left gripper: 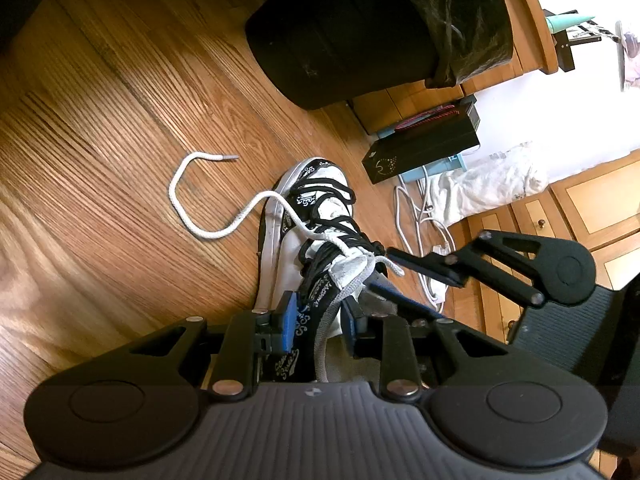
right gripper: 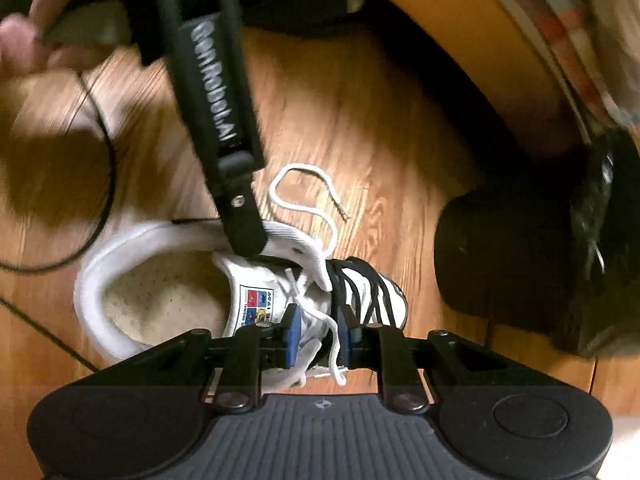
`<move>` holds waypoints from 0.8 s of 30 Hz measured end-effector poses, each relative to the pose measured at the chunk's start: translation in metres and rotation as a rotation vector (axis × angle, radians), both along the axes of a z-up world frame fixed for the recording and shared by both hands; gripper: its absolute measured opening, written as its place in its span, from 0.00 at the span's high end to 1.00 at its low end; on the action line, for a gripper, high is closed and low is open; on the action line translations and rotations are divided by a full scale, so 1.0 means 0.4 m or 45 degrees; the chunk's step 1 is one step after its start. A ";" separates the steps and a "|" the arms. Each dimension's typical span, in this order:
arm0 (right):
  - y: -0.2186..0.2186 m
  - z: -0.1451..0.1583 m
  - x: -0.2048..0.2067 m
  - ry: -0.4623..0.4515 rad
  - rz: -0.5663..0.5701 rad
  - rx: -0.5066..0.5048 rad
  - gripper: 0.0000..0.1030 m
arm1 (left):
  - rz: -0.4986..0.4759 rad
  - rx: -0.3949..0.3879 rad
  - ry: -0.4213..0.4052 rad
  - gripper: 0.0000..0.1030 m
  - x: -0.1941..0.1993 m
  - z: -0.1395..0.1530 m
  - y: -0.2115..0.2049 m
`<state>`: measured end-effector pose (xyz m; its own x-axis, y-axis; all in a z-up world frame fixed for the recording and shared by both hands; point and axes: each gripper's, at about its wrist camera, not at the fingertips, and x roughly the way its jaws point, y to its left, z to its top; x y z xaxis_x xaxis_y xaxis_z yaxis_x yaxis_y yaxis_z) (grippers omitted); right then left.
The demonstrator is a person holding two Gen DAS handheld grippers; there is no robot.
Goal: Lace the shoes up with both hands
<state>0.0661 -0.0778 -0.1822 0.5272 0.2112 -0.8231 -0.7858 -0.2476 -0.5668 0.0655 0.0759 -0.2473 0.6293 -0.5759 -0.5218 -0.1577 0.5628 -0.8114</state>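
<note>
One white sneaker (right gripper: pixel 160 280) with black lacing (left gripper: pixel 332 216) on a wood floor (left gripper: pixel 120 120), in front of a black waste bin (left gripper: pixel 340 32). Left gripper (left gripper: pixel 320 316) clamped on the shoe's collar edge, blue pads pressed to either side. Right gripper (right gripper: pixel 316 332) over the tongue, jaws partly apart, white shoelace (right gripper: pixel 334 344) hanging loose between the pads, no visible pinch. Free lace end (left gripper: pixel 230 157) curled on the floor left of the toe.
</note>
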 end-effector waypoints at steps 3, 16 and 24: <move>0.005 -0.011 0.005 0.012 0.044 -0.053 0.80 | 0.001 0.000 0.001 0.72 0.000 0.000 -0.001; 0.010 -0.010 -0.012 0.051 0.025 -0.071 0.94 | 0.004 0.006 -0.003 0.72 -0.003 -0.002 -0.002; -0.011 0.038 -0.023 0.097 -0.063 0.058 0.95 | 0.005 -0.006 -0.003 0.71 -0.001 -0.006 -0.002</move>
<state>0.0568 -0.0821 -0.1670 0.4740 0.2244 -0.8515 -0.8378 -0.1825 -0.5145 0.0650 0.0751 -0.2496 0.6326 -0.5761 -0.5176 -0.1581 0.5582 -0.8145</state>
